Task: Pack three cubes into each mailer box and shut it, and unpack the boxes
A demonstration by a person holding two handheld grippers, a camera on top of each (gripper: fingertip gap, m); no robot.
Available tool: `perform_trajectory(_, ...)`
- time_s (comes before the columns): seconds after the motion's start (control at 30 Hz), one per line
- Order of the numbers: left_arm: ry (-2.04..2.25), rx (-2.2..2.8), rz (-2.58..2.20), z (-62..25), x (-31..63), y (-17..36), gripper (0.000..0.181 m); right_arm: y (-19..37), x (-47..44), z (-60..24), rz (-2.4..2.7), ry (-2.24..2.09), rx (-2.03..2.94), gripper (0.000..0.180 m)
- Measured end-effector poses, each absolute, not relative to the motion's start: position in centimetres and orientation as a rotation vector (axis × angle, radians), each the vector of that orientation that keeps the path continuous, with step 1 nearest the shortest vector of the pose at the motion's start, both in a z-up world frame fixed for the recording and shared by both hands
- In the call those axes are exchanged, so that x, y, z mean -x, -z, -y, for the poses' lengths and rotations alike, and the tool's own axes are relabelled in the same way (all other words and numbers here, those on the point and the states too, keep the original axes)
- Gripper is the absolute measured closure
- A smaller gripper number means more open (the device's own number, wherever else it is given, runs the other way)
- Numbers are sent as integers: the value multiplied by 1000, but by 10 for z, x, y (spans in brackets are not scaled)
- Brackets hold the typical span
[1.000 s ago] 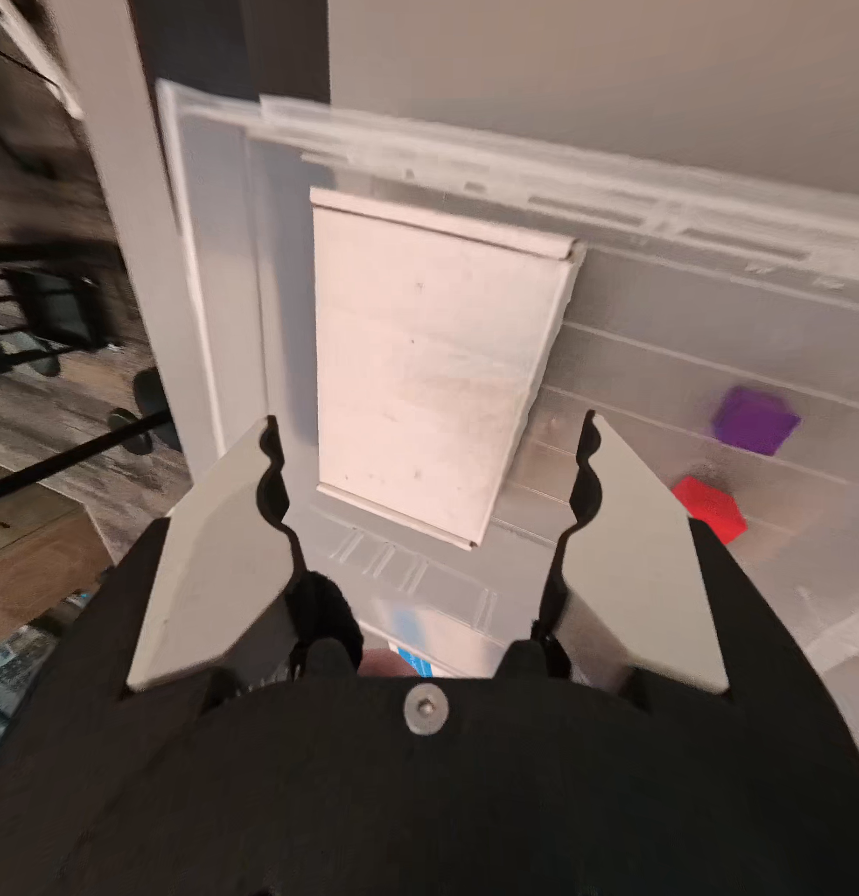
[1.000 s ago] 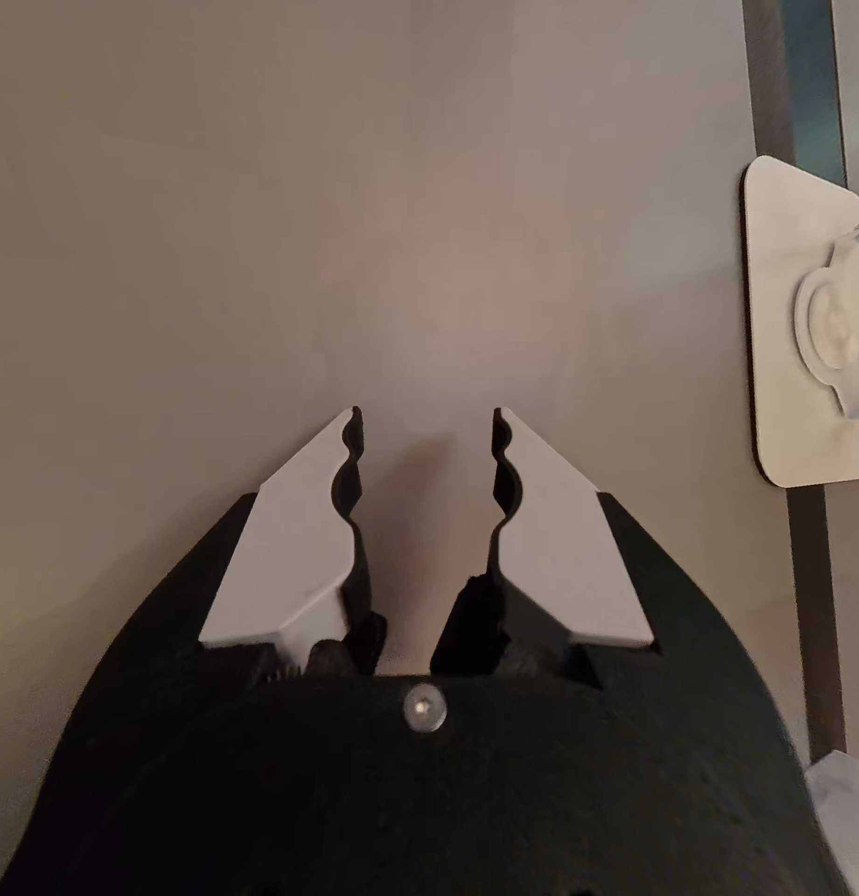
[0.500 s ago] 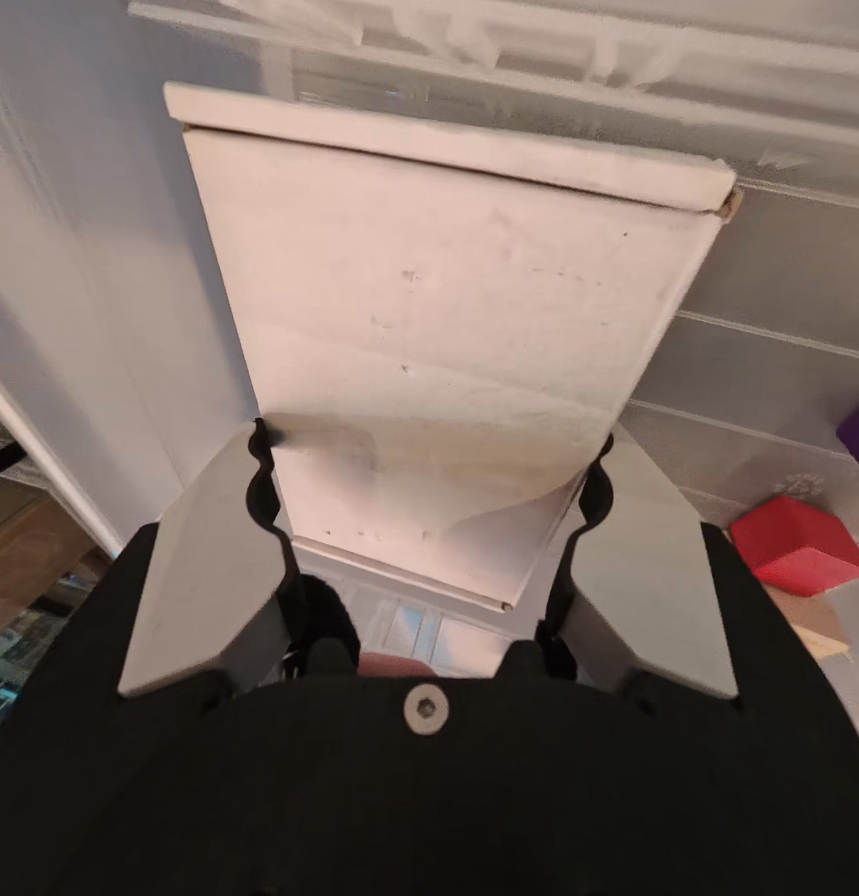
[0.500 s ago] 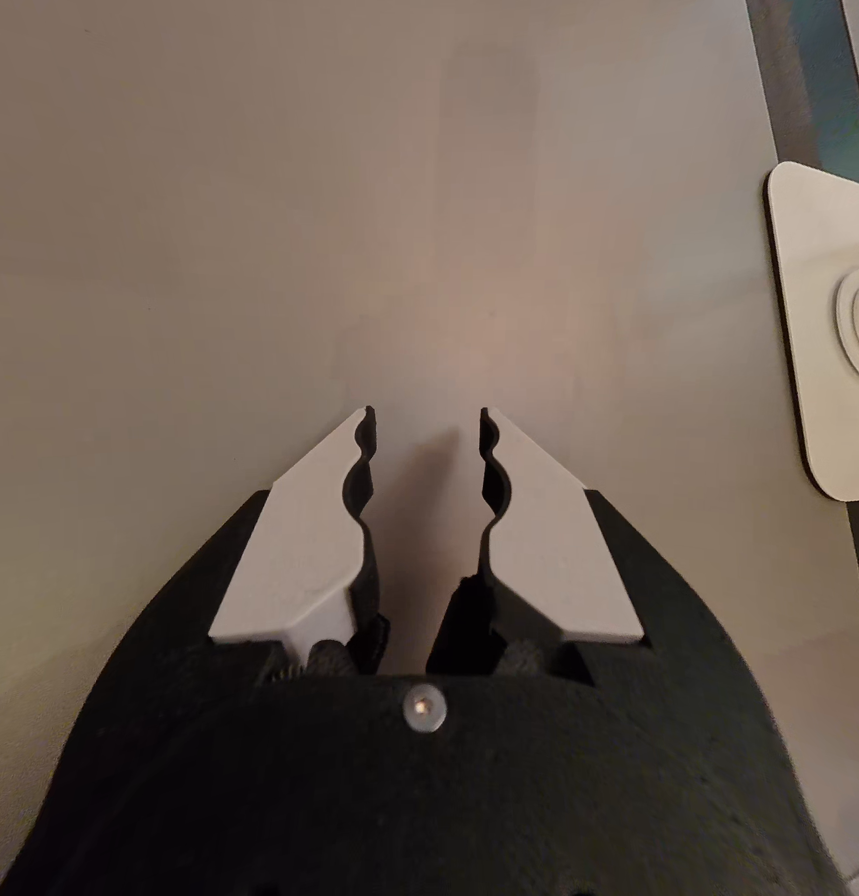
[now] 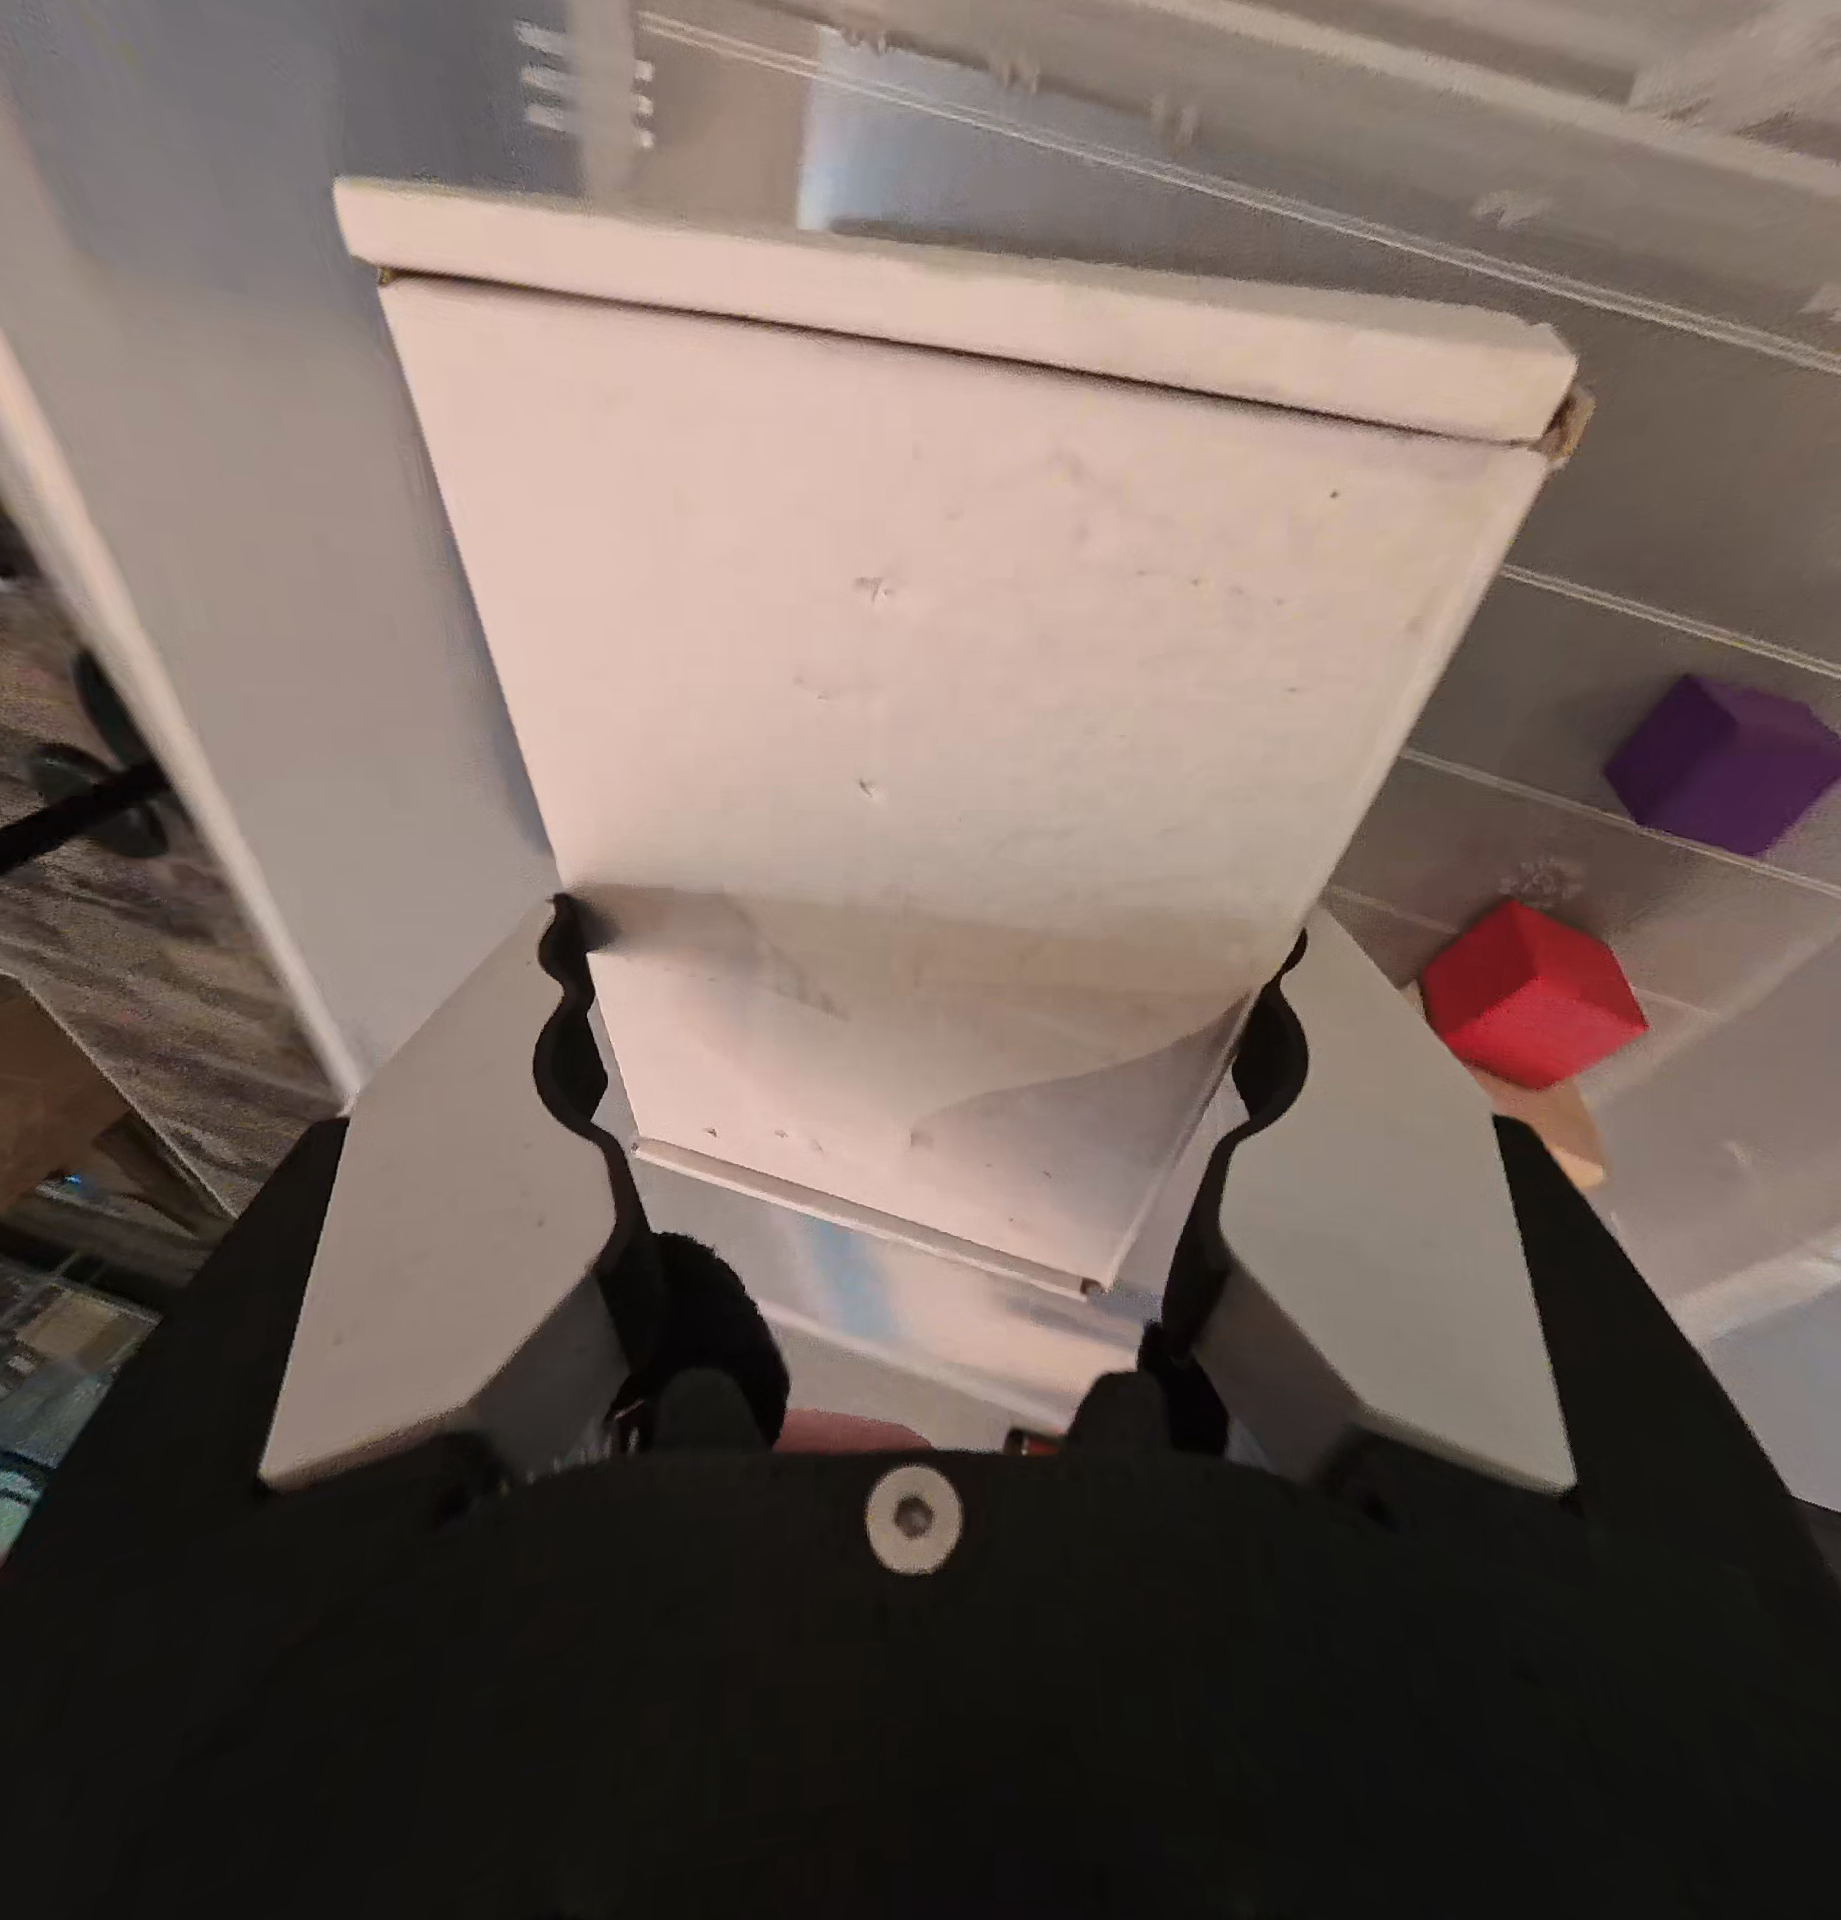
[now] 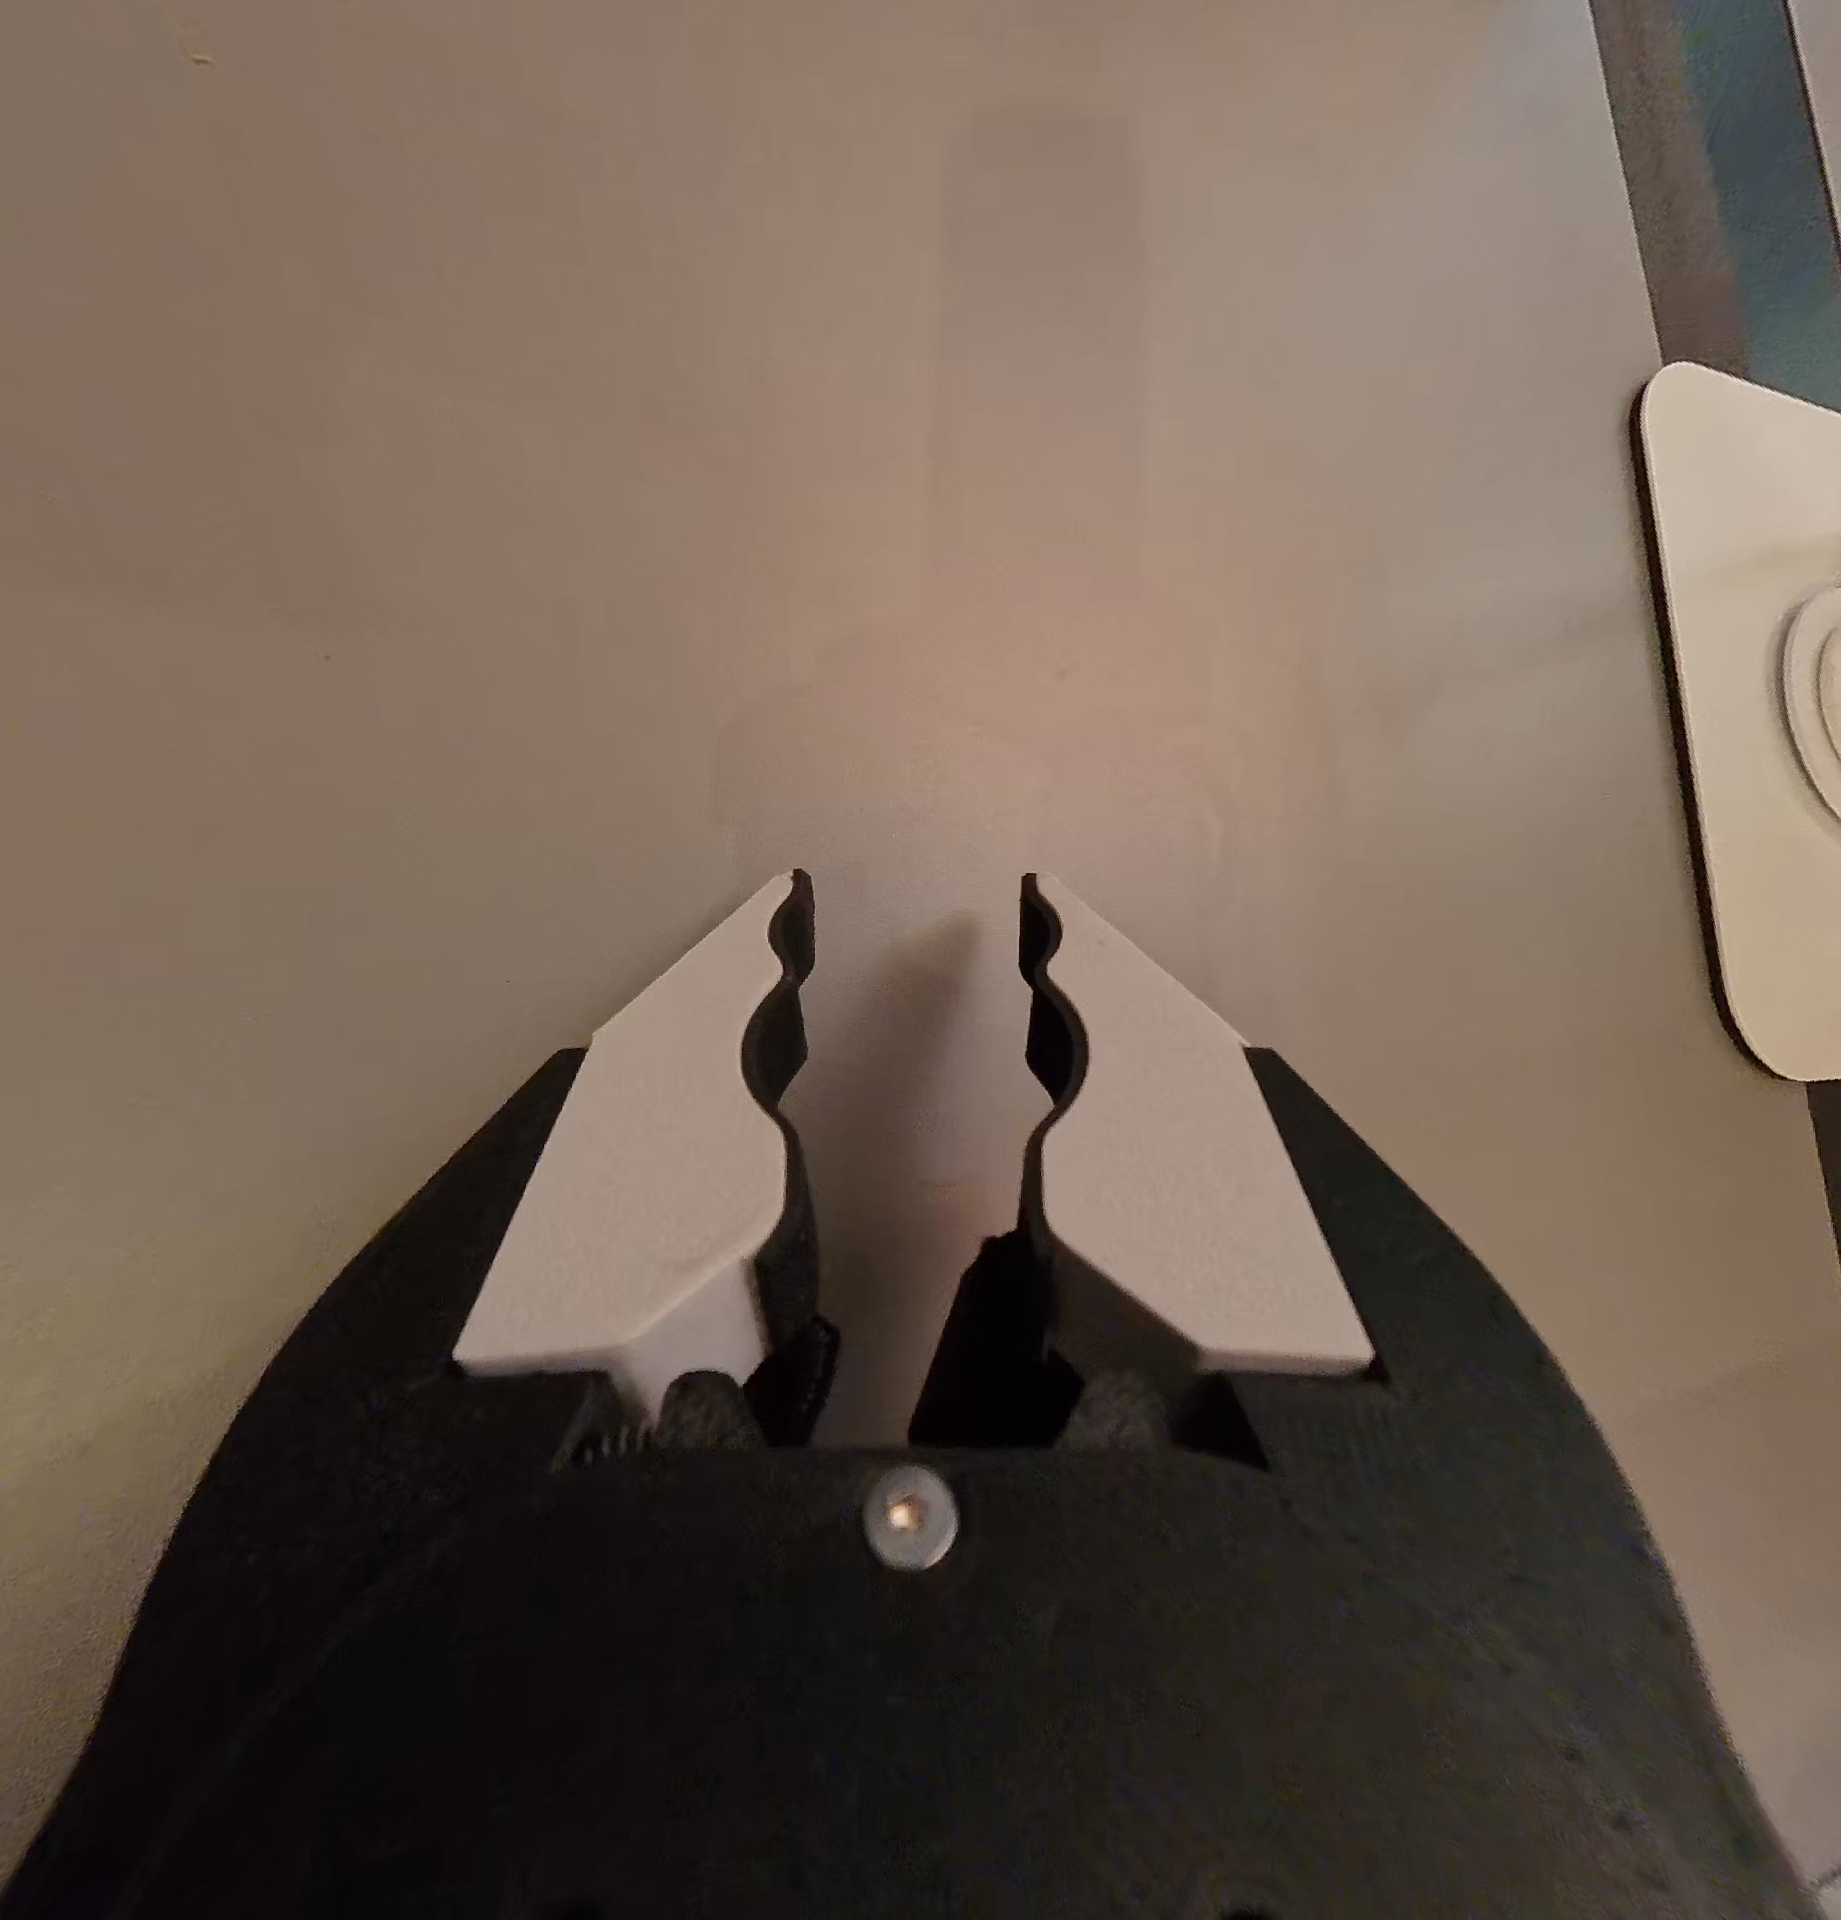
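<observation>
Compared with the frame half a second earlier, the left wrist view shows the mailer box (image 5: 947, 707) slightly smaller and shifted right, with more of the bin's left wall (image 5: 272, 520) in view, and the purple cube (image 5: 1726, 764) is now fully visible. The right wrist view shows the white plaque (image 6: 1768, 748) a little farther from the edge.

Left gripper (image 5: 926, 935): jaws spread wide, one finger on each side of the box's near end. Contact with the box sides cannot be confirmed; the right fingertip appears to meet the box edge. Right gripper (image 6: 916, 894): jaws partly apart, nothing between them, pointing at a bare beige surface (image 6: 583, 416).

Hazards (judged):
- If the jaws close off-centre, the box may twist or slide toward the bin wall.
- Closing hard on thin cardboard may crush the side panels or pop the lid.
- Lifting by the near end only may let the far end sag and catch on the bin rim.

Mailer box condition: white cardboard, closed, lid flap folded over the far edge with a raw brown corner showing at the right. Its top face carries small scuffs and dents. It lies in the translucent plastic bin, at its left side. The purple cube and a red cube (image 5: 1529, 997) lie well to its right on the bin floor; a bare wooden block (image 5: 1565, 1132) sits just beside the red one.
</observation>
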State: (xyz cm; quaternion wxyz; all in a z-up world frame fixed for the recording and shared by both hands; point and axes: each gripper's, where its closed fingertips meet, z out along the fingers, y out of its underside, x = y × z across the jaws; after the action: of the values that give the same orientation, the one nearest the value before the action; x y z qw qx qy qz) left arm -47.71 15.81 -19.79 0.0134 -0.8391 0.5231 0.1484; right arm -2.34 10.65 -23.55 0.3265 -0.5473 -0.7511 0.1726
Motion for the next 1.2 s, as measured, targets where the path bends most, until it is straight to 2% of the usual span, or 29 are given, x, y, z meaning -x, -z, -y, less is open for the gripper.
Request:
perform_trajectory(0.23, -488, 2469, -1587, -147, 431, 99, 57, 235, 23, -104, 1986, -426, 1400, 144)
perform_trajectory(0.37, -462, 2335, -1733, -135, 354, 67, 57, 232, 22, -106, 1993, -375, 1393, 131)
perform_trajectory(0.5, -440, 2248, -1916, -129, 275, 87, 59, 222, 19, -109, 1971, -315, 1350, 125)
perform_trajectory(0.7, -242, 2290, -2015, -125, 177, 153, 61, 174, 20, -103, 1819, -183, 1149, 124)
perform_trajectory(0.83, -121, 2395, -2012, -121, 138, 190, 61, 156, 23, -83, 1729, -197, 1060, 109)
perform_trajectory(1.0, -35, 2485, -1966, -118, 105, 215, 61, 159, 35, -69, 1719, -21, 920, 103)
perform_trajectory(1.2, 76, 2559, -1910, -116, 88, 211, 62, 188, 44, -92, 1731, 342, 853, 106)
